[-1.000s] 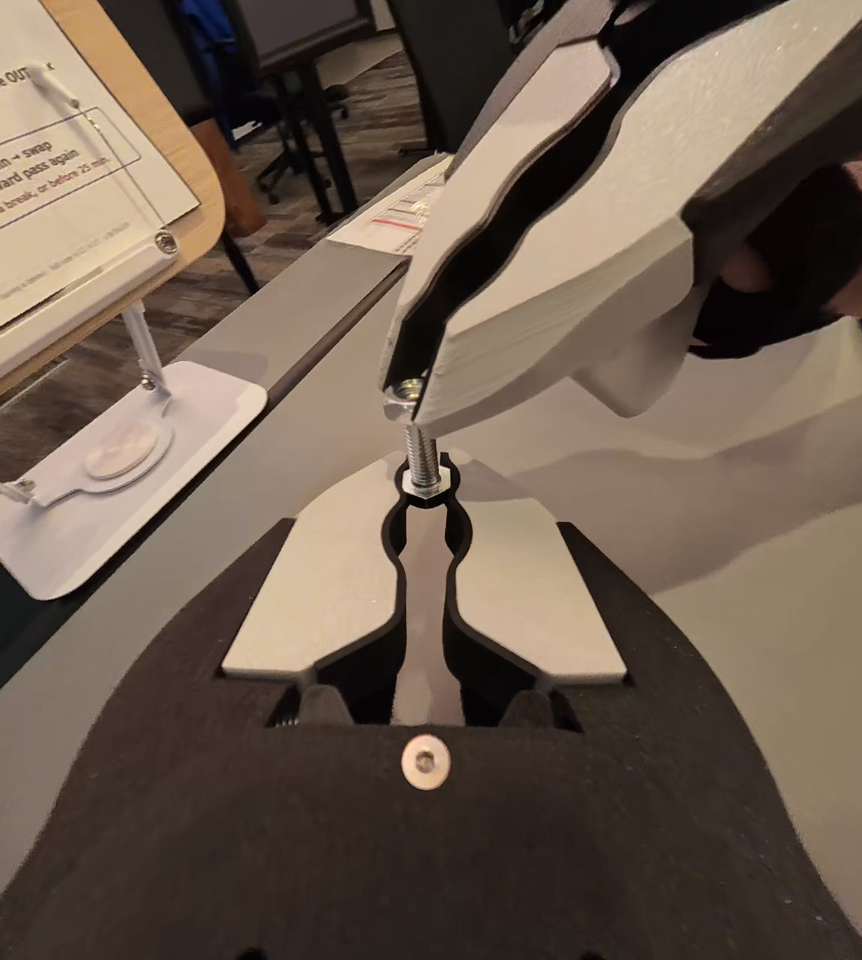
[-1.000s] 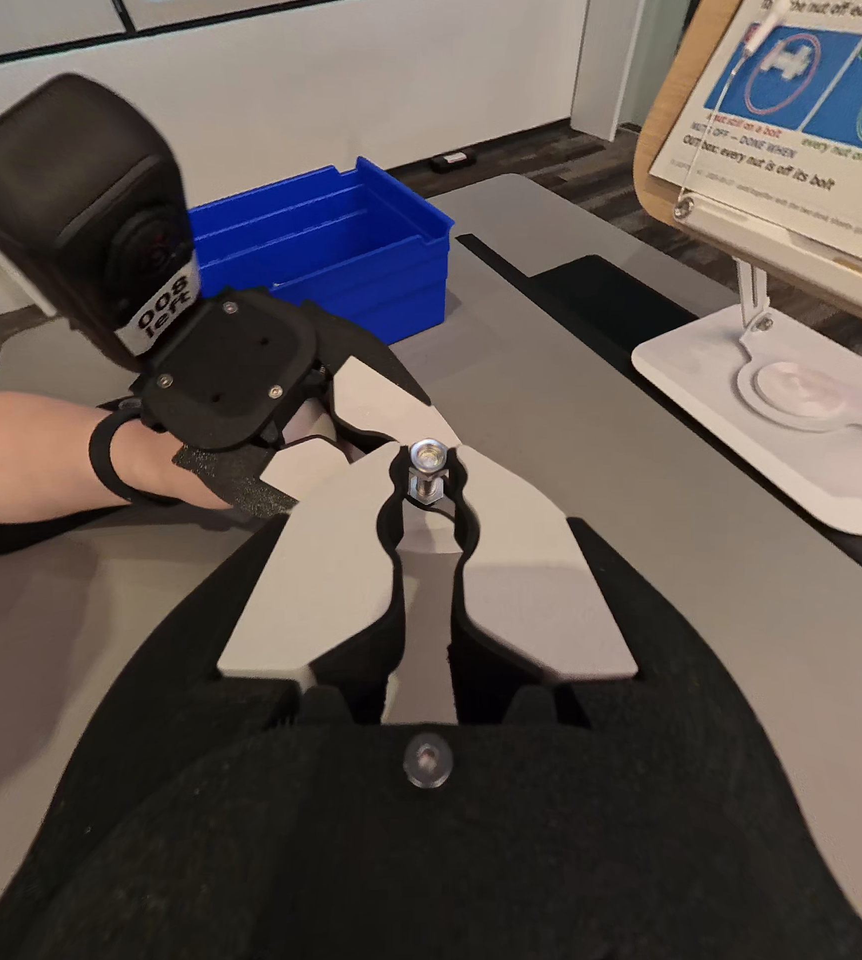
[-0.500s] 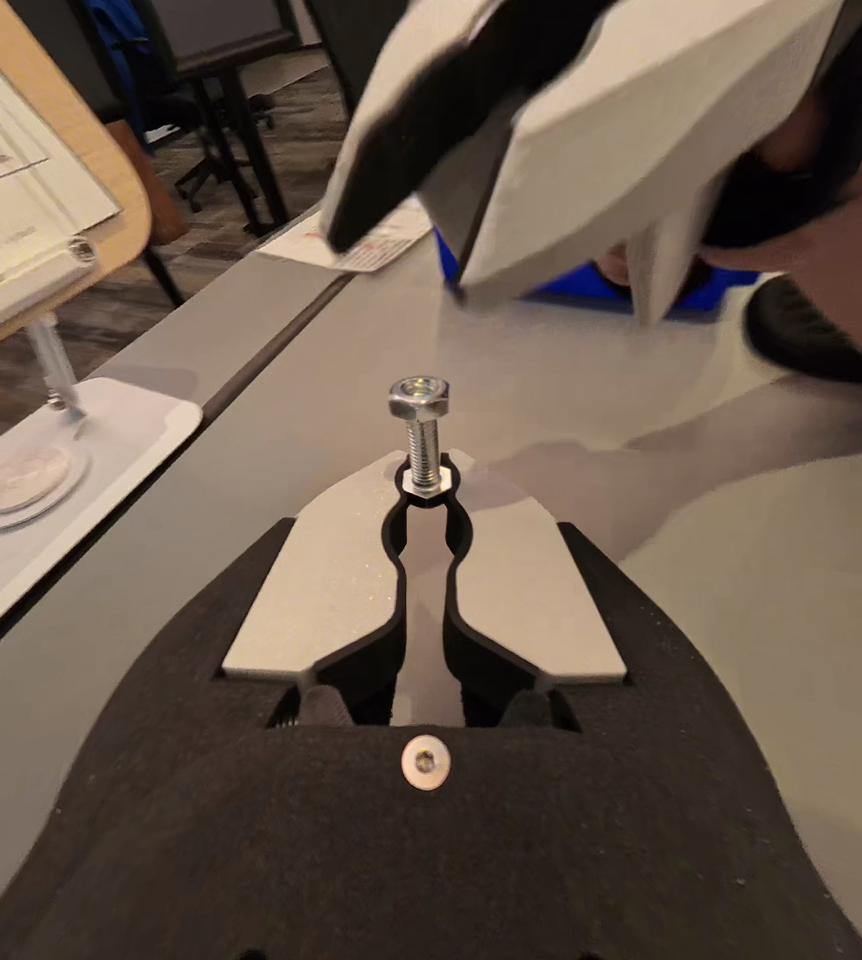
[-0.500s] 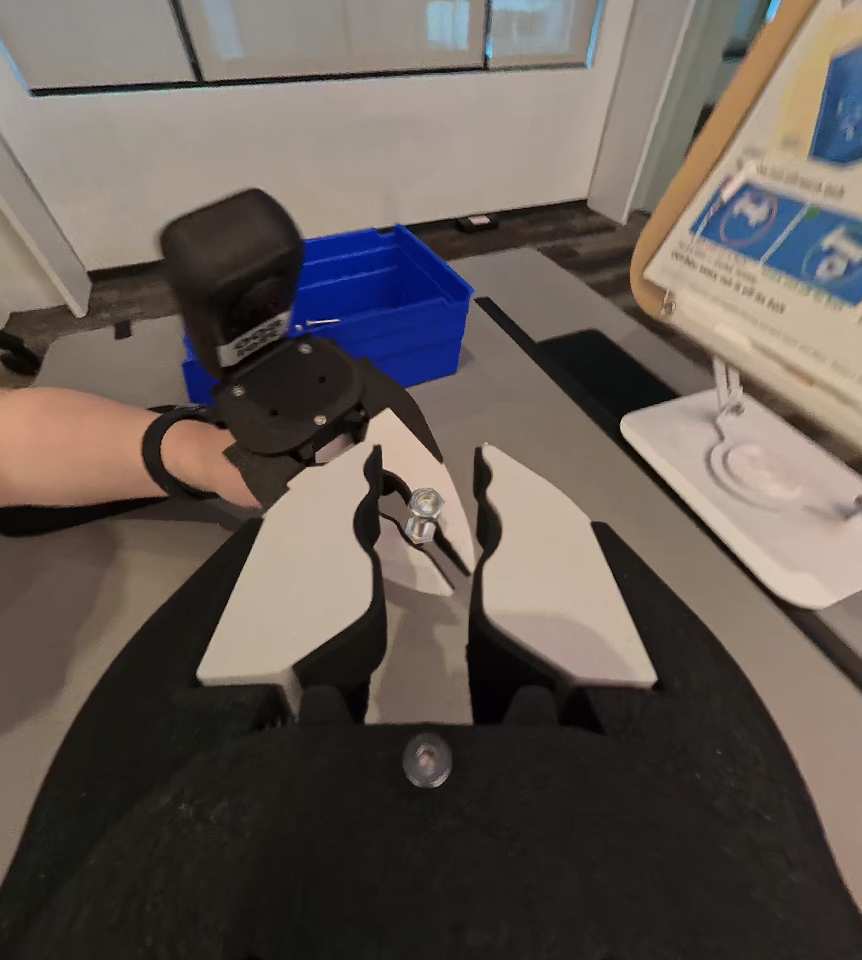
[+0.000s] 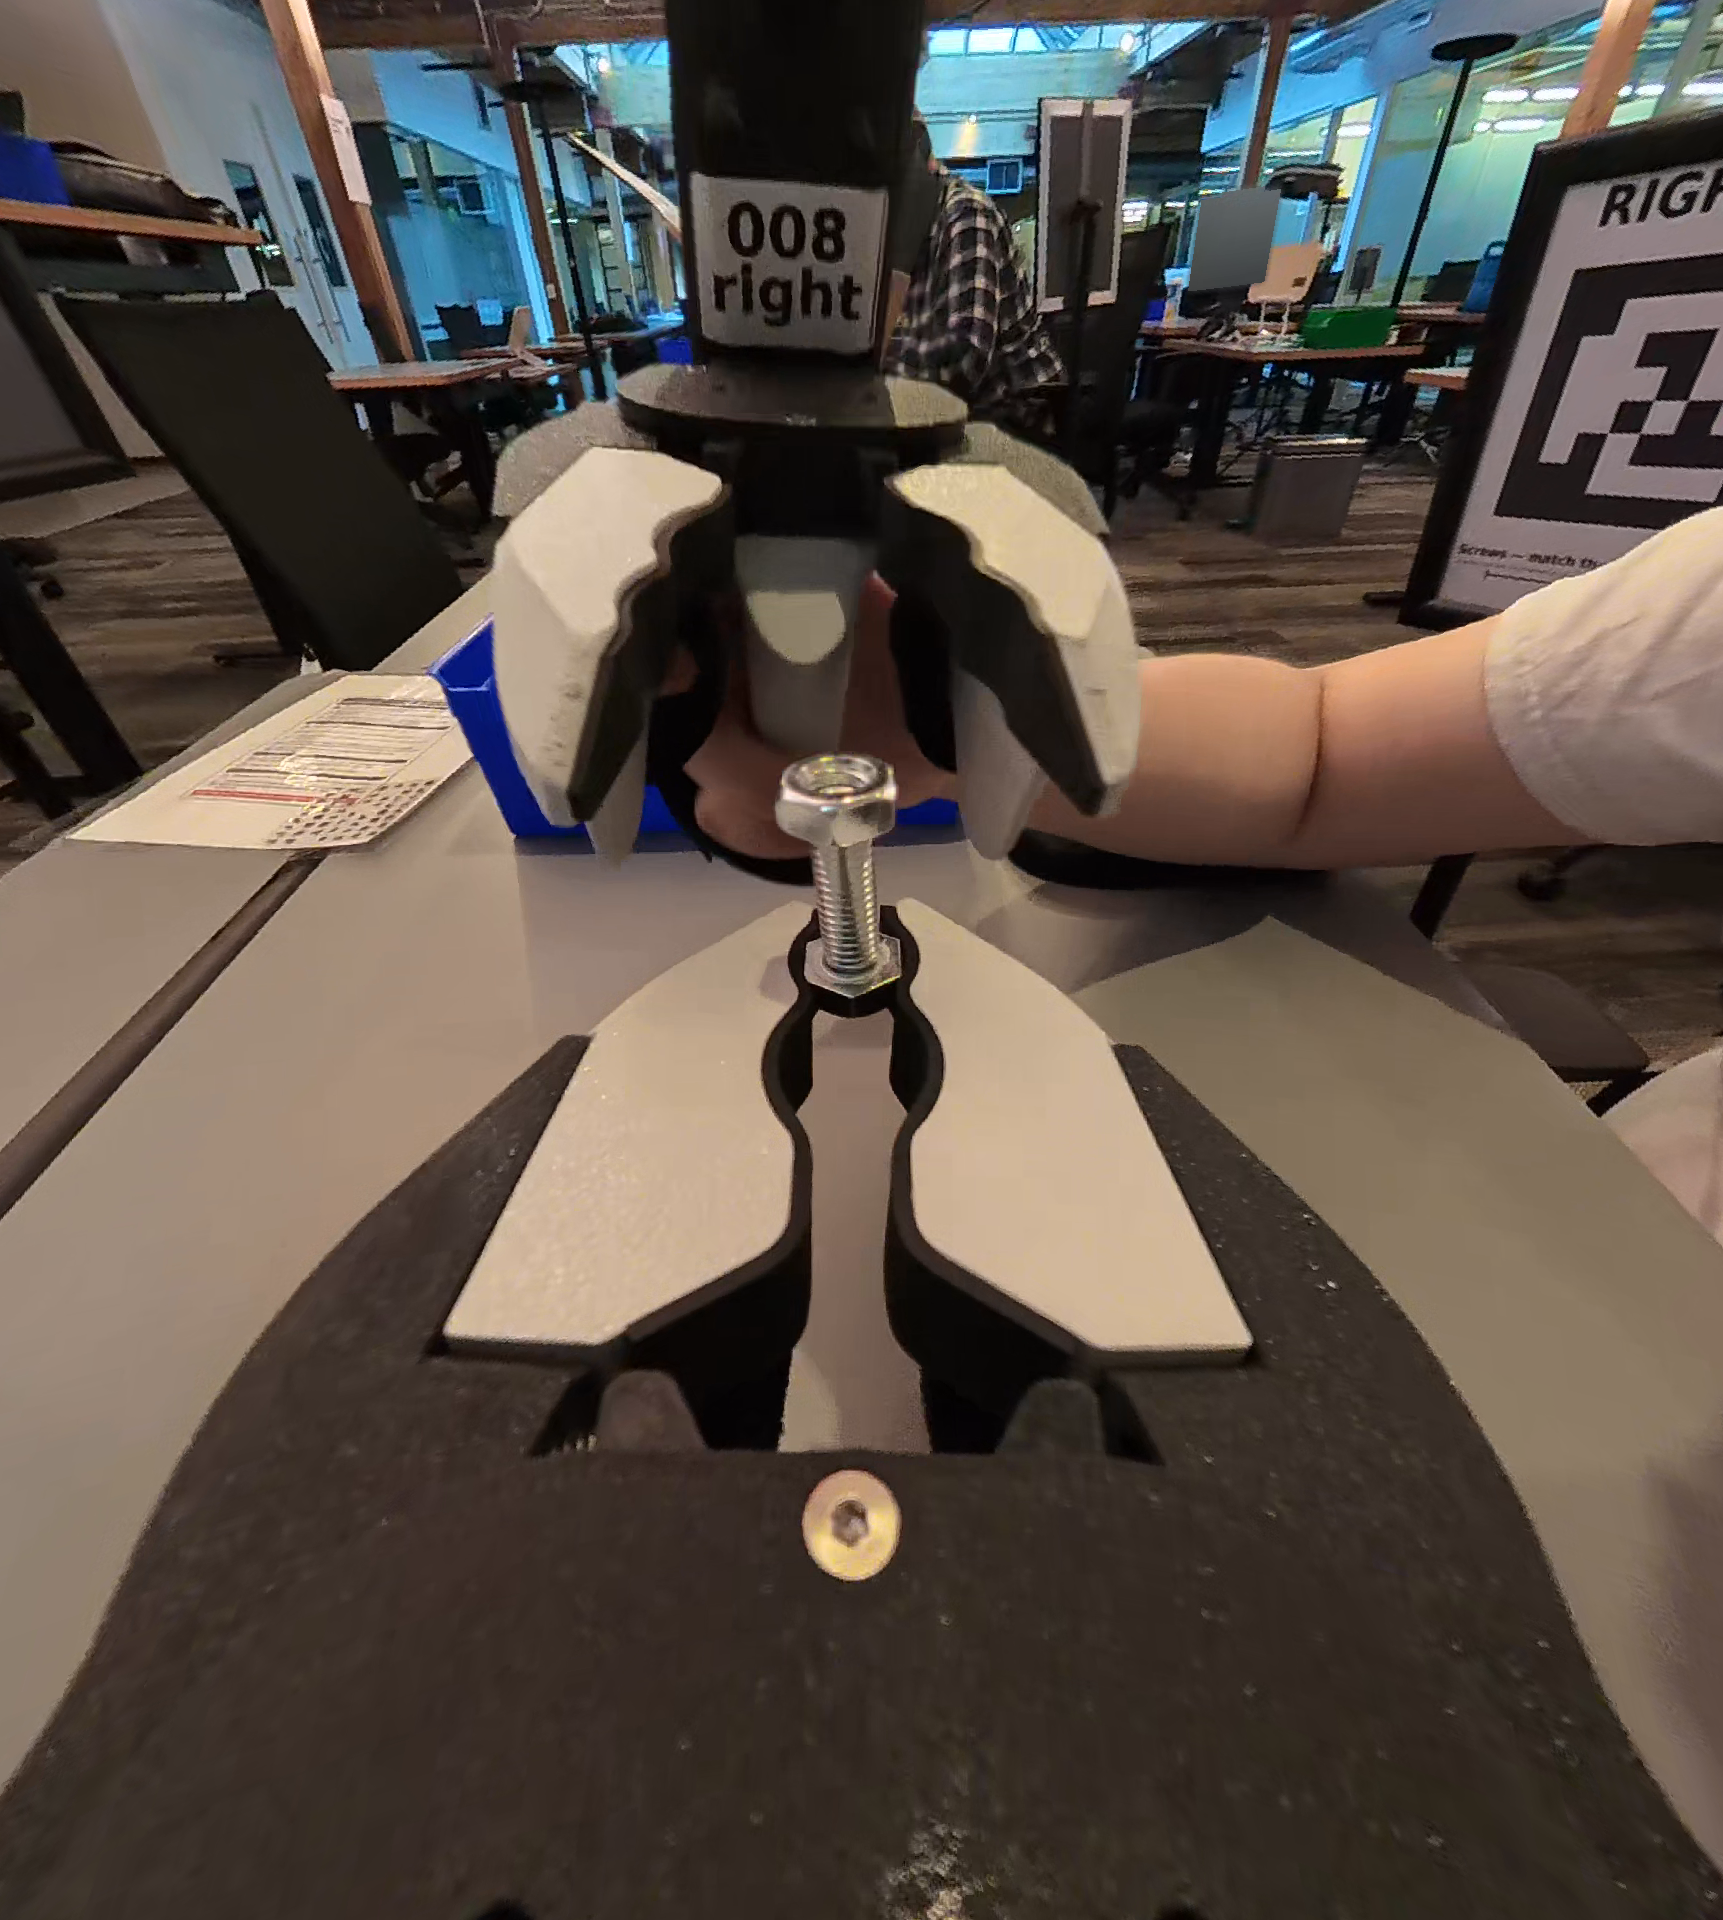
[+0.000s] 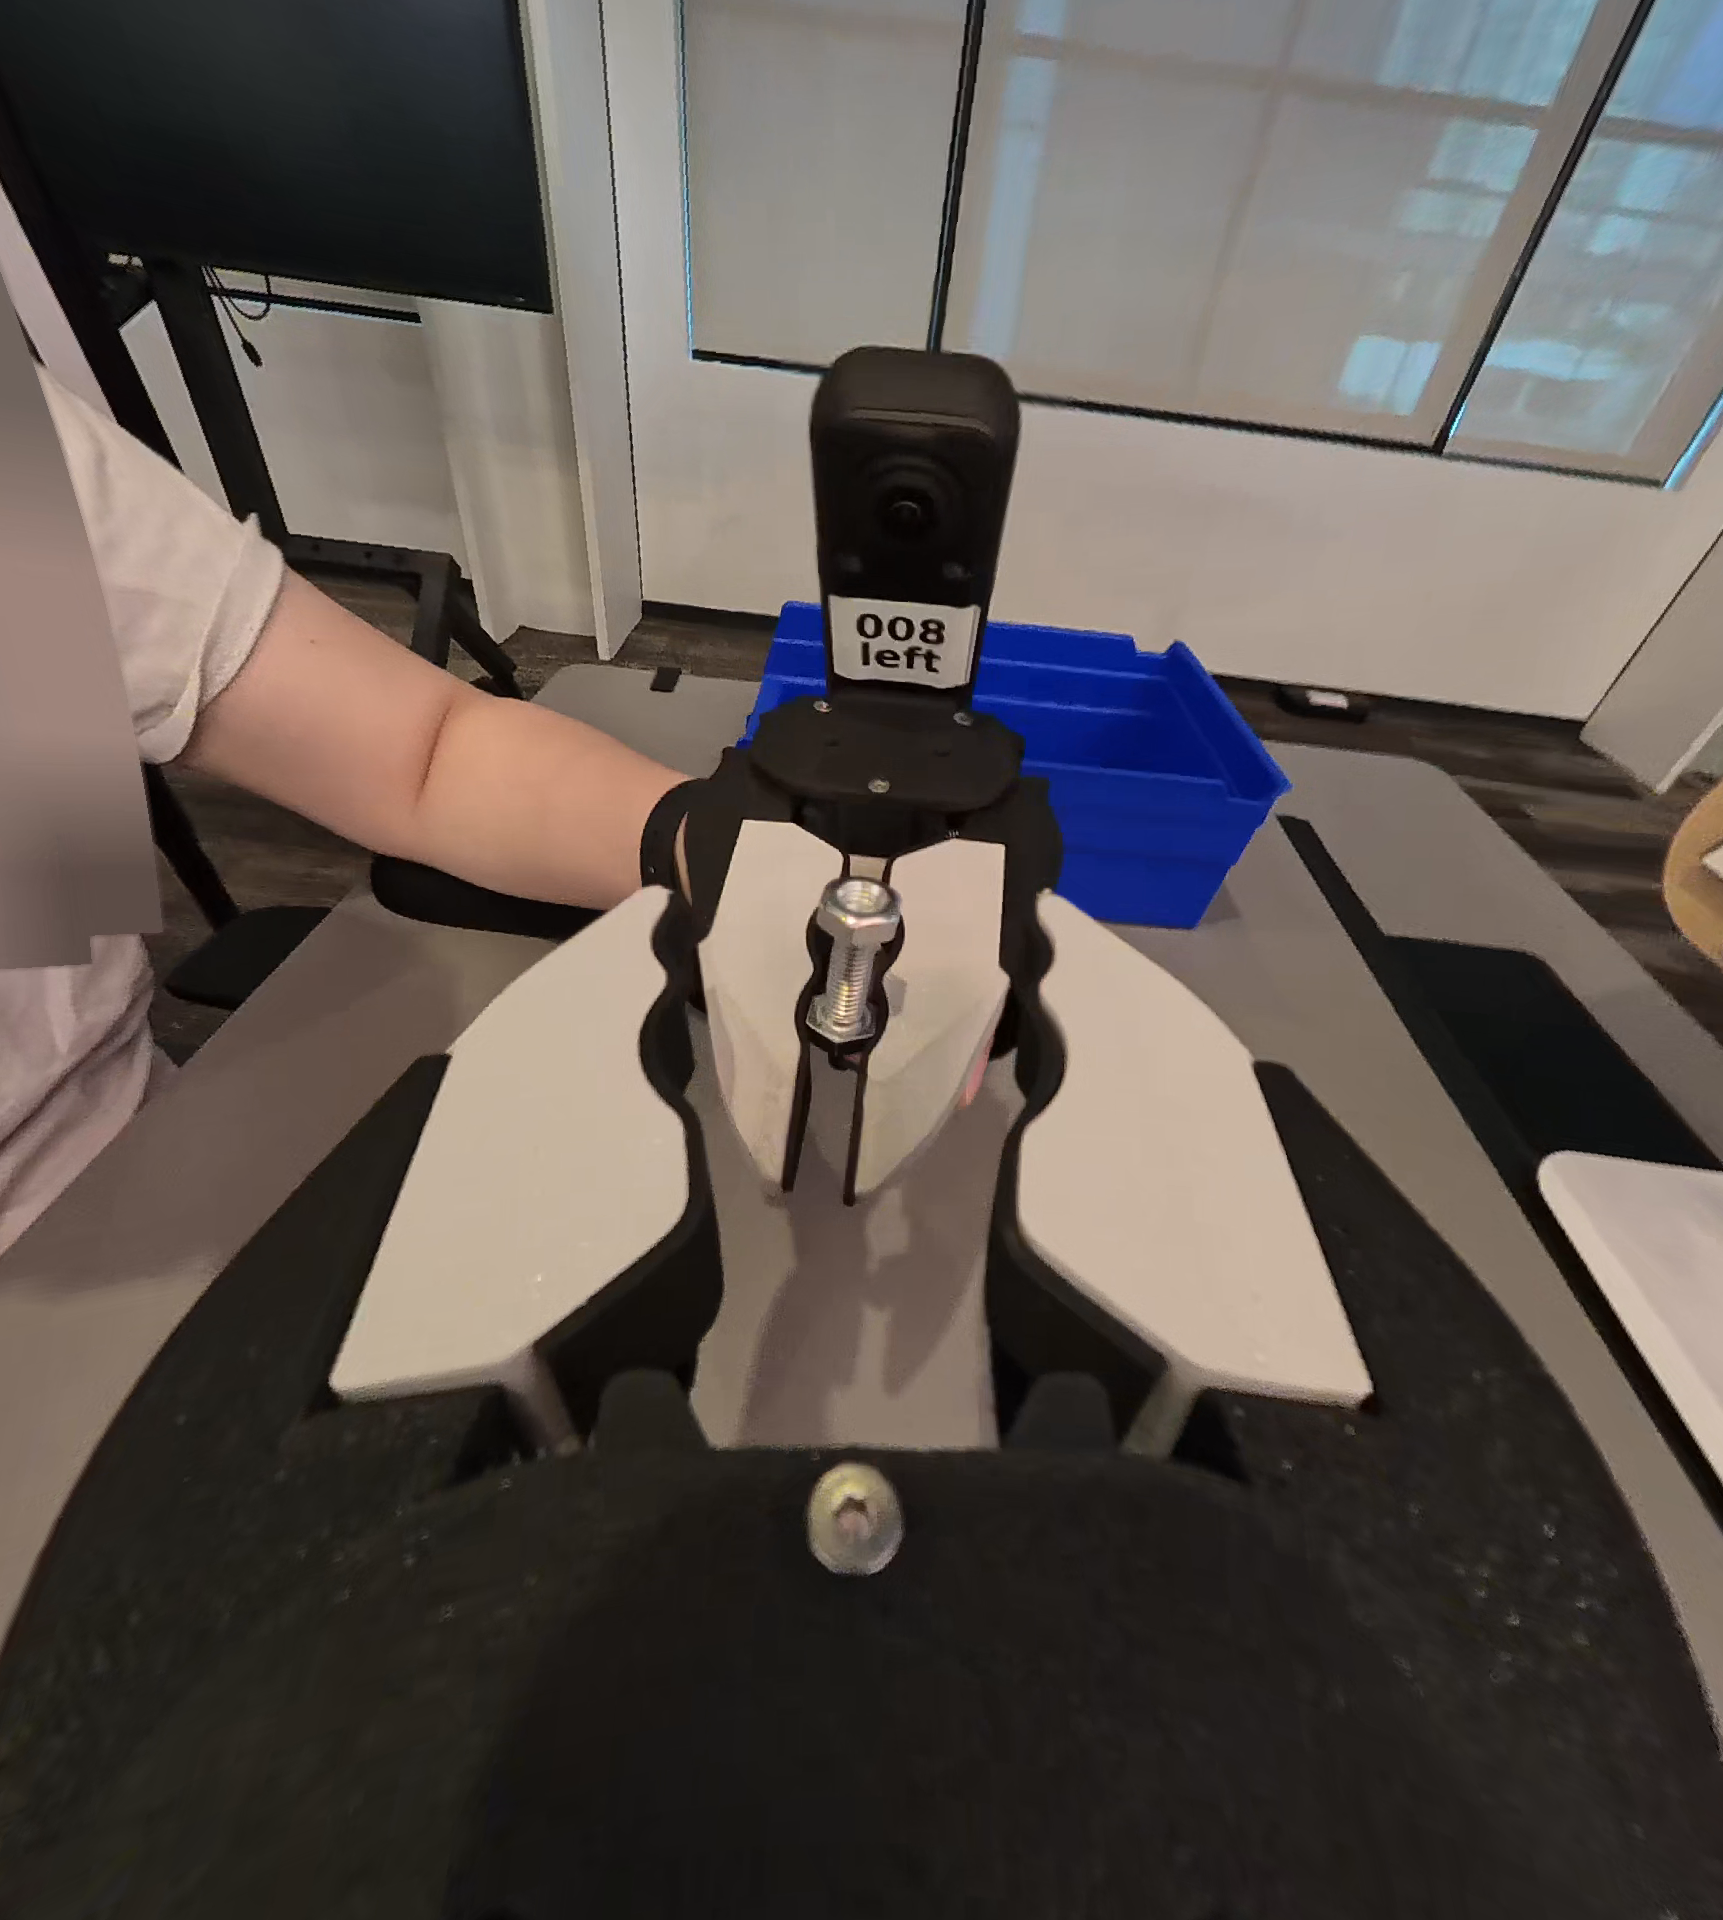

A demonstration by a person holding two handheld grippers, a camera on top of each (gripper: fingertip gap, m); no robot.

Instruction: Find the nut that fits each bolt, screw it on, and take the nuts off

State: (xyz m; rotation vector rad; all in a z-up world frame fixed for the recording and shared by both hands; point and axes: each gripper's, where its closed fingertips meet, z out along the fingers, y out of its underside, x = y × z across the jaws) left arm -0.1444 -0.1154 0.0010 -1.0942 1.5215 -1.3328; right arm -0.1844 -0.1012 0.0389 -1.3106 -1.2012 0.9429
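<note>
- Grey table [image 5: 213, 1039] carries a blue bin [image 6: 1127, 769] at its far end.
- Left gripper [image 5: 849, 961] pinches the bolt [image 5: 841, 914] upright by its lower end, with a nut [image 5: 834, 805] at the top.
- Right gripper [image 6: 841, 997] faces it, jaws spread wide, touching nothing.

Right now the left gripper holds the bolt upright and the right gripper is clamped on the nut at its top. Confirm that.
No. The right gripper is open, clear of the nut, as the left wrist view shows. The left gripper does hold the bolt upright.
</note>
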